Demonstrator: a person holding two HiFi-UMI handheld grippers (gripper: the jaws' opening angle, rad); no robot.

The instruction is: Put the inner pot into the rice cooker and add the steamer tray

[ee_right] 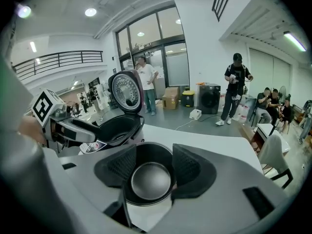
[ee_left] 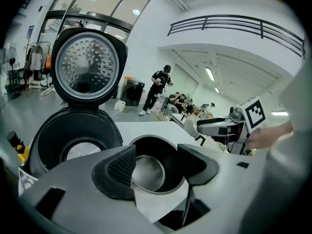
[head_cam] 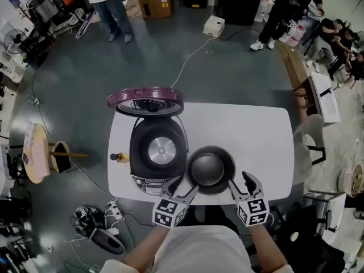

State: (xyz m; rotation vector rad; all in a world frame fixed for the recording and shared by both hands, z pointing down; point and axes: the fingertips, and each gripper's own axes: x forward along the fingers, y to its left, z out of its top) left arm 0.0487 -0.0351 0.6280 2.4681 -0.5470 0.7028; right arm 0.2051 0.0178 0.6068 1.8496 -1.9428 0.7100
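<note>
The black rice cooker [head_cam: 158,151] stands open on the white table [head_cam: 256,129], its maroon lid [head_cam: 147,100] tipped back and its cavity empty. The dark inner pot [head_cam: 211,169] sits on the table just right of the cooker. My left gripper [head_cam: 185,187] is open at the pot's near-left rim, and my right gripper [head_cam: 241,183] is open at its near-right rim. In the left gripper view the pot [ee_left: 151,172] lies beyond the spread left gripper [ee_left: 157,161], with the cooker [ee_left: 73,140] to its left. The right gripper [ee_right: 153,165] frames the pot [ee_right: 151,182] the same way.
A small yellow bottle [head_cam: 118,157] stands on the table left of the cooker. The cooker's cable [head_cam: 187,61] runs back across the floor. A round wooden stool [head_cam: 35,152] is at the left and a white chair [head_cam: 310,138] at the right. People stand far behind.
</note>
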